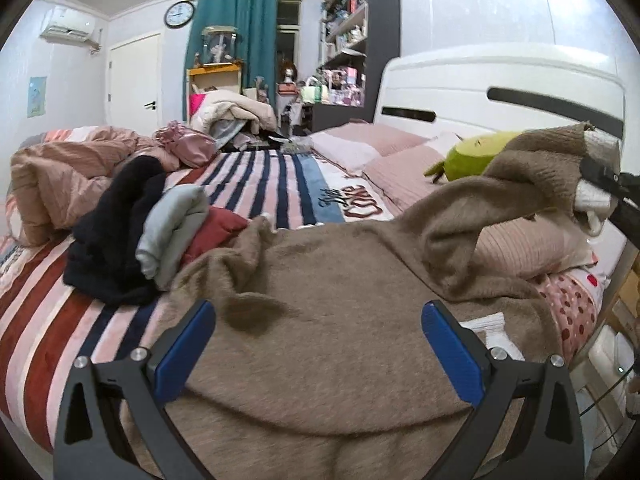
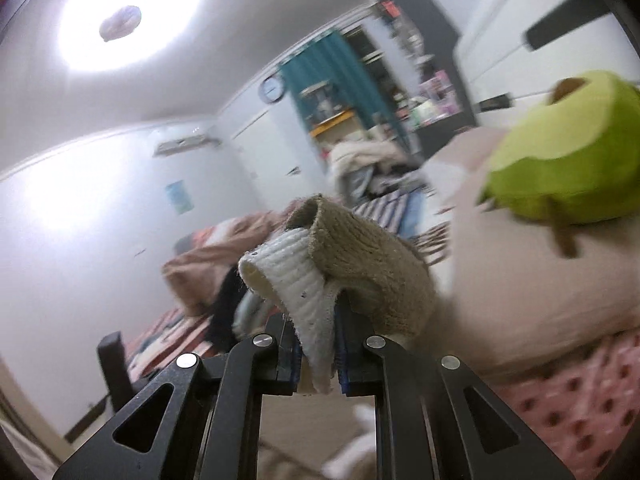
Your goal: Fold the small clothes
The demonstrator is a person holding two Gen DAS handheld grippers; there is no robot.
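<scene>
A tan knit sweater lies spread on the striped bed in the left wrist view. My left gripper is open just above its body and holds nothing. One sleeve is lifted up to the right, where my right gripper holds its end. In the right wrist view my right gripper is shut on the sleeve's white ribbed cuff, with the tan knit bunched over the fingers.
A pile of dark, grey and red clothes lies left of the sweater. Pink pillows and a green plush lie by the white headboard. A pink duvet is bunched at far left. The plush is close on the right.
</scene>
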